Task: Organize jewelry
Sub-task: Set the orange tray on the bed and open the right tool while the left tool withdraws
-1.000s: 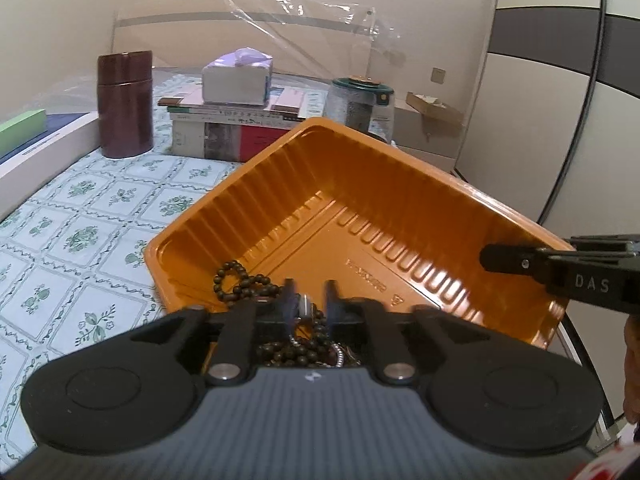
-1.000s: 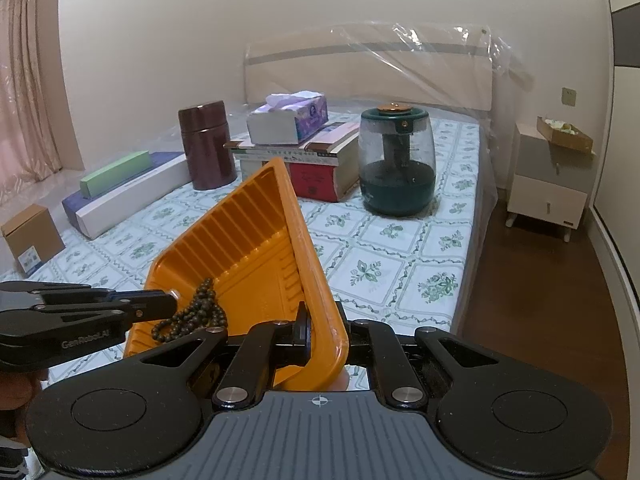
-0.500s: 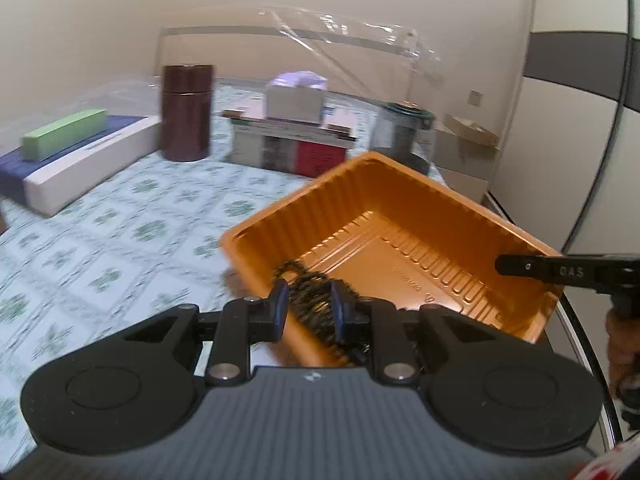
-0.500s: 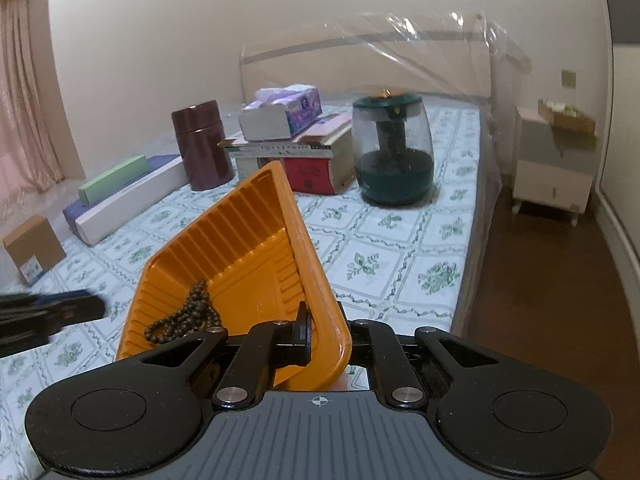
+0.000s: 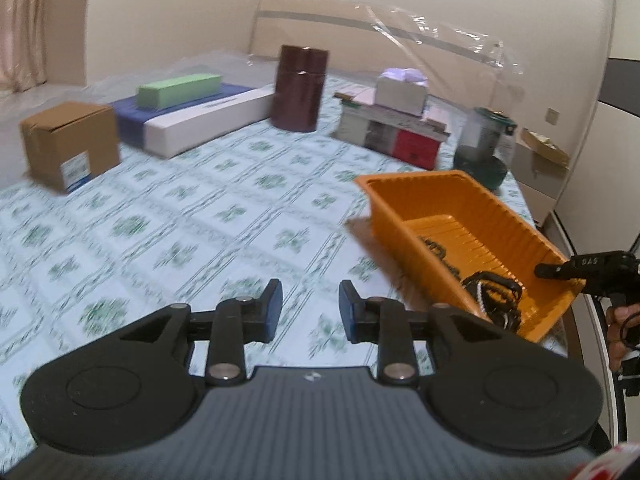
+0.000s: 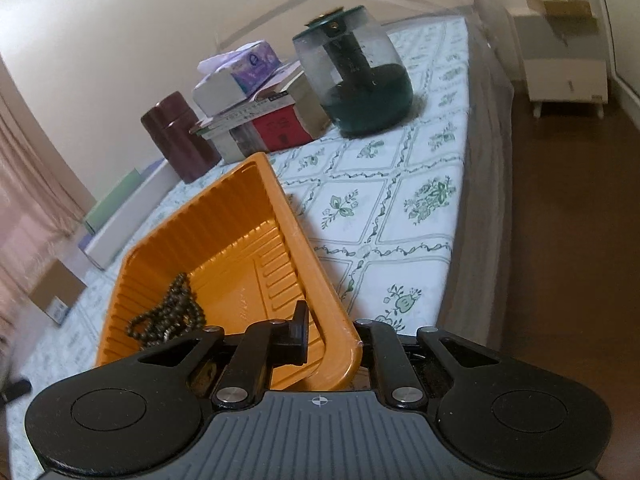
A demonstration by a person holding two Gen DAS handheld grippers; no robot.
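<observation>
You've got one orange tray (image 5: 472,200), one bead string (image 6: 172,316) inside it; behind the tray: one brown canister (image 5: 300,88), one tissue box (image 5: 402,90), one humidifier (image 6: 356,76).

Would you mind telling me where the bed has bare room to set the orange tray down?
The patterned sheet is free between the cardboard box and the orange tray. The headboard end is crowded: long boxes, brown canister, books, humidifier.

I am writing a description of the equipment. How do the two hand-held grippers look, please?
Both are black. The left gripper has two flat fingers with blue pads, jointed black linkages with silver pins, two round discs and a ribbed grey body bearing a small logo. The right gripper has the same build, with a crosshair mark on its grey body; from the left wrist view its side shows white letters "DAS".
</observation>
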